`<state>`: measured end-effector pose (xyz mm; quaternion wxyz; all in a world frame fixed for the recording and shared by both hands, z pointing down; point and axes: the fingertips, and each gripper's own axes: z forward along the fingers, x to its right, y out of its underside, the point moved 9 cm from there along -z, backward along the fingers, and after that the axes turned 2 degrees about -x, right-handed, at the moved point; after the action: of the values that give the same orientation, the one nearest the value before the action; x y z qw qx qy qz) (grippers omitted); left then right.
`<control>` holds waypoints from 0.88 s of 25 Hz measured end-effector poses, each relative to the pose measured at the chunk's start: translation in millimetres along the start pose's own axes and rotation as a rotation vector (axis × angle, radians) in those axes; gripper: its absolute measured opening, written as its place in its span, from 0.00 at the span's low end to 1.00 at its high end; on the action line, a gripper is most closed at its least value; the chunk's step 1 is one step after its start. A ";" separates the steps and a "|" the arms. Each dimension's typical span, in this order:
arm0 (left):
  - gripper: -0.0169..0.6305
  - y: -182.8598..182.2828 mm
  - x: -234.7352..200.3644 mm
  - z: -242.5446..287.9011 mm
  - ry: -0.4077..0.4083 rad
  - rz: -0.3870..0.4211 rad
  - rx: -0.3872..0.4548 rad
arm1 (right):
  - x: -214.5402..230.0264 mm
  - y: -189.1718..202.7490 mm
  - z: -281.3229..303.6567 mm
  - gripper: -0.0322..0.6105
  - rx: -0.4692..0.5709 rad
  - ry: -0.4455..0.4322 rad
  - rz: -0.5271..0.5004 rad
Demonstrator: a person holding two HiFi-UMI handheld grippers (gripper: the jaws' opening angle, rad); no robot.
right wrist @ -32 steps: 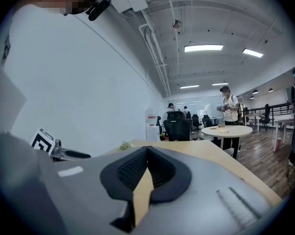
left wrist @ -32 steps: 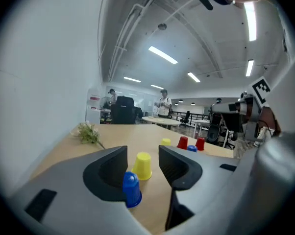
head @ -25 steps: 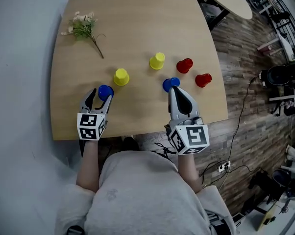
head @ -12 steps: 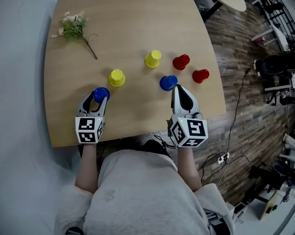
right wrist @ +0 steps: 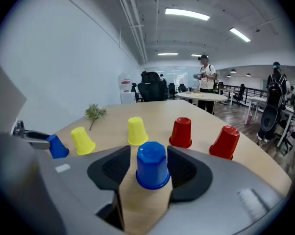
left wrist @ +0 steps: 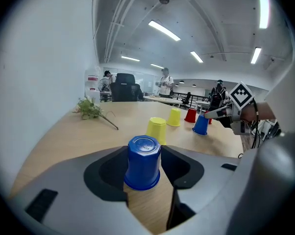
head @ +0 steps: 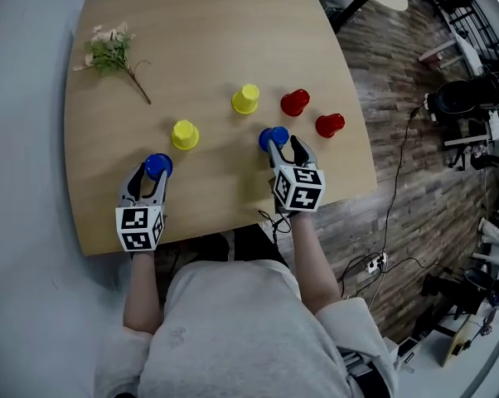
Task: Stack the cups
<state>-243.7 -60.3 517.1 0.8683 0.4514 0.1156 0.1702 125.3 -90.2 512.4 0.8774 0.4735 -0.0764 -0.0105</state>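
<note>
Left gripper [head: 154, 174], jaws just narrowed, pinches left blue cup [left wrist: 143, 163]. Right gripper [head: 281, 145], jaws just spread, straddles right blue cup [right wrist: 152, 165]: centre cup, squeeze gently.

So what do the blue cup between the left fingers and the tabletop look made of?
Blue cup: probably moulded plastic, smooth, slightly glossy; uniform colour, soft highlights, raised lettering on its upturned base. Tabletop: pale wood or wood-look laminate, matte; faint grain shows, but which one can't be told.
</note>
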 end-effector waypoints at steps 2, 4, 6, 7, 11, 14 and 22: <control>0.36 -2.8 2.2 -3.2 -0.004 -0.005 0.005 | 1.4 1.4 8.1 0.42 -0.016 0.008 -0.020; 0.36 -8.1 8.3 -7.3 0.007 -0.009 0.022 | 2.2 1.4 11.9 0.39 -0.022 0.014 -0.043; 0.36 -15.7 19.8 -11.4 0.033 0.002 0.043 | 2.0 0.3 12.0 0.38 -0.021 0.006 -0.059; 0.35 -20.0 26.9 -12.3 0.050 0.011 0.052 | 1.5 -0.7 11.3 0.38 -0.020 -0.001 -0.065; 0.35 -31.2 57.1 -2.5 0.130 0.038 0.075 | -3.4 -3.8 7.3 0.38 -0.012 -0.025 -0.082; 0.35 -32.5 78.3 13.8 0.180 0.064 0.062 | -6.1 -3.9 2.9 0.38 -0.005 -0.047 -0.074; 0.35 -31.6 118.8 55.5 0.264 0.144 -0.004 | -12.5 -1.0 -8.8 0.38 0.007 -0.095 -0.085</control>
<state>-109.2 -71.0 516.8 0.8319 0.4305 0.1958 0.2901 114.3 -82.4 505.2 0.8700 0.4781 -0.0979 -0.0703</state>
